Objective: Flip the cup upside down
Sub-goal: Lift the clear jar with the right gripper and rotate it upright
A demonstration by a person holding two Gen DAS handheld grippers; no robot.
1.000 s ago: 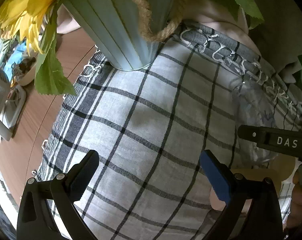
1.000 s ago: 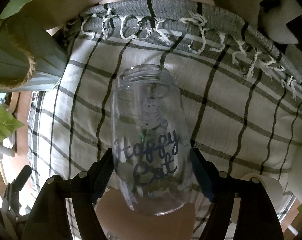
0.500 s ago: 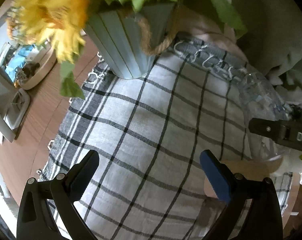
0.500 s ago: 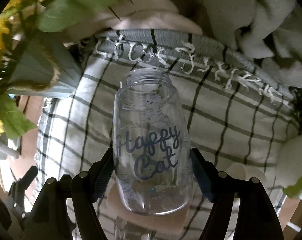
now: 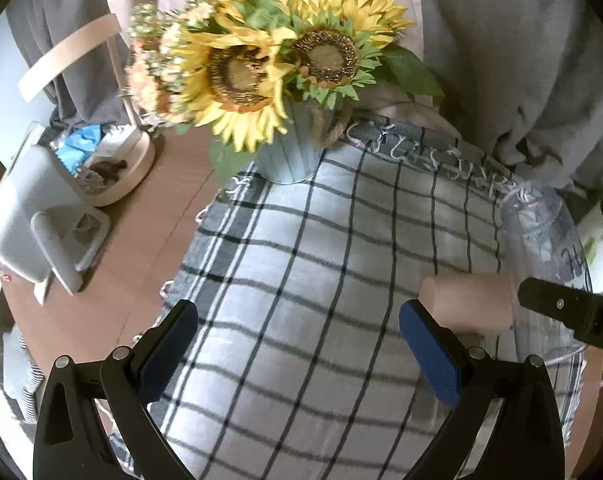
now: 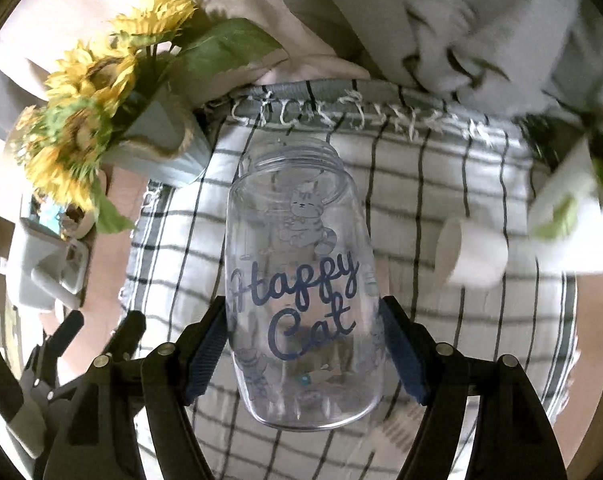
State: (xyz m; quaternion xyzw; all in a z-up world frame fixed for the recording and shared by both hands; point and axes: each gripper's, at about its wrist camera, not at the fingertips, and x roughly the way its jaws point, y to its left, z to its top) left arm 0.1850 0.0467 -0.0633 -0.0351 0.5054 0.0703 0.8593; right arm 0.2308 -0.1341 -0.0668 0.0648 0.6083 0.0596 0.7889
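A clear plastic cup [image 6: 301, 280] printed "Happy Cat" is gripped at its lower body by my right gripper [image 6: 303, 344], which is shut on it. The cup is held above the checked cloth [image 6: 441, 184], mouth pointing away from the camera toward the far edge. In the left wrist view the same cup [image 5: 541, 248] shows at the right, with a right gripper finger across it. My left gripper [image 5: 297, 344] is open and empty above the checked cloth [image 5: 301, 272].
A pale blue vase of sunflowers [image 5: 289, 156] stands at the cloth's far left corner. A white cylinder [image 6: 473, 256] lies on the cloth to the right. A white stand [image 5: 37, 224] and a round tray [image 5: 117, 160] sit on the wooden table at left.
Both grippers have risen and drawn back, so the sunflowers and more of the table come into view. The cup stays gripped in the right gripper, mouth still pointing away.
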